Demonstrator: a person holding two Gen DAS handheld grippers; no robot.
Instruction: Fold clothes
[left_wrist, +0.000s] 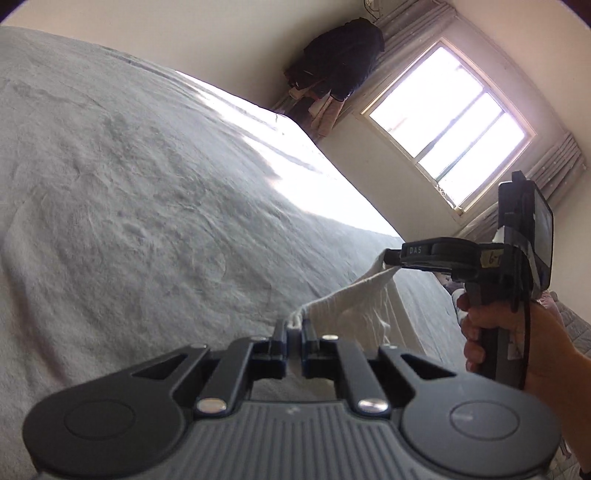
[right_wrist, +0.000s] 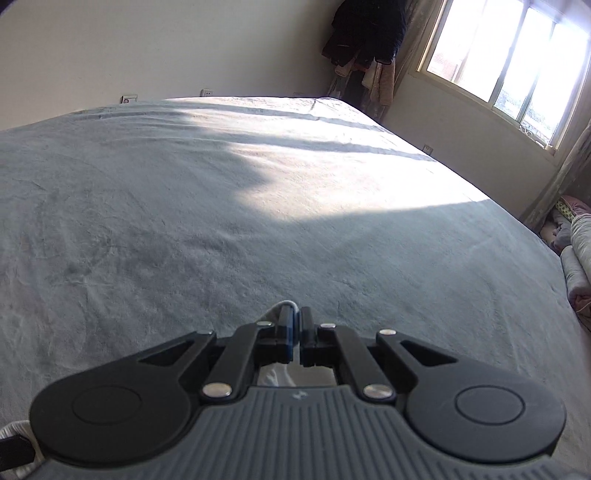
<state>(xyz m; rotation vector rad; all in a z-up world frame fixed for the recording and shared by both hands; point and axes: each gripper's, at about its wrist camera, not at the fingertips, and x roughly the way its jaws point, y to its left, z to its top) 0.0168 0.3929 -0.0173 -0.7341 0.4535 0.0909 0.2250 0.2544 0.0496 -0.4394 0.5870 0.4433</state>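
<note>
left claw (left_wrist: 294, 326) pinched shut on one end of a white garment (left_wrist: 354, 295), top edge bunched between the pads. right claw (left_wrist: 388, 256) also clamped on the same garment at its other end, seen from the left wrist view with the person's hand (left_wrist: 491, 332) on the grip. in the right wrist view a small bit of white cloth pokes out past the closed right claw and more shows under the mechanism.

garment hangs stretched between the two claws, in the air over the near edge of the bed (right_wrist: 184, 206), rest of it drooping down below. can't tell what kind of garment, looks ribbed and knit, too bunched to say.

progress: early, by my read. garment is picked up and held by two points, not yet laid flat on the bed, no fold visible. nothing folded or stacked on the grey bed cover in either view. left to do: spread it on the bed, smooth it, make the folds, set aside. a pile of cloth on the floor at right (right_wrist: 576, 243) may be more items, unsure.
</note>
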